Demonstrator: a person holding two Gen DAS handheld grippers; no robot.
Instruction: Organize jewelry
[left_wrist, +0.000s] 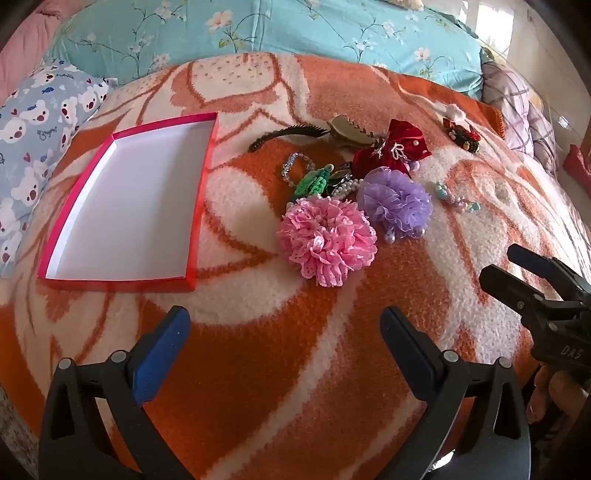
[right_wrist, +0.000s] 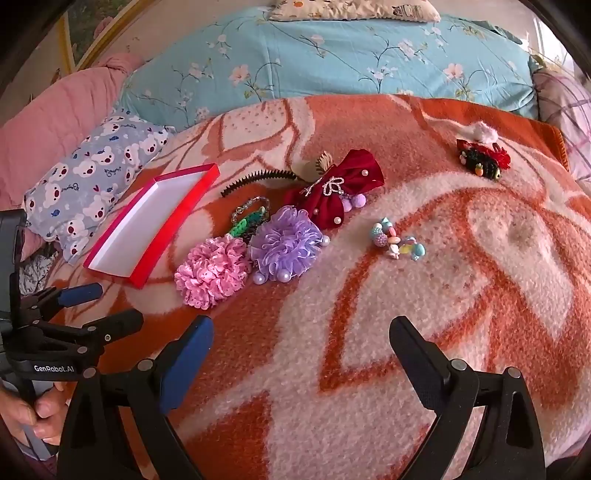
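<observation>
A shallow red box with a white, empty inside lies on the orange and white blanket; it also shows in the right wrist view. To its right is a pile of hair pieces: a pink ruffle flower, a purple ruffle flower, a dark red bow, a black comb, a green piece. A pastel bead bracelet lies apart. My left gripper and right gripper are open, empty, short of the pile.
A small red and black clip lies far right on the blanket. A bear-print pillow lies left of the box. A light blue floral quilt runs along the back. The right gripper shows in the left wrist view.
</observation>
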